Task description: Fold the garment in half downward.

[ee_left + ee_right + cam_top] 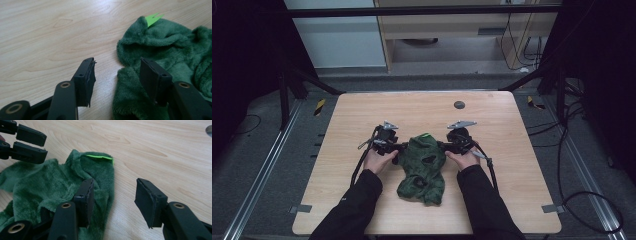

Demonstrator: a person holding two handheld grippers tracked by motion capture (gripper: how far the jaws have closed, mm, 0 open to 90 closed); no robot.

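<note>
With both the left claw and right claw half open, holding nothing, each straddling an edge of the green cloth, a shallow bite could slip off the plush.

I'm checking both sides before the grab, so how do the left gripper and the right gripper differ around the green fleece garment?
The left gripper stands at the green fleece garment's left edge, the right gripper at its right edge. In each own view, the left's right-hand jaw overlaps fleece, the right's left-hand jaw does. Both are open, not pinching.
</note>
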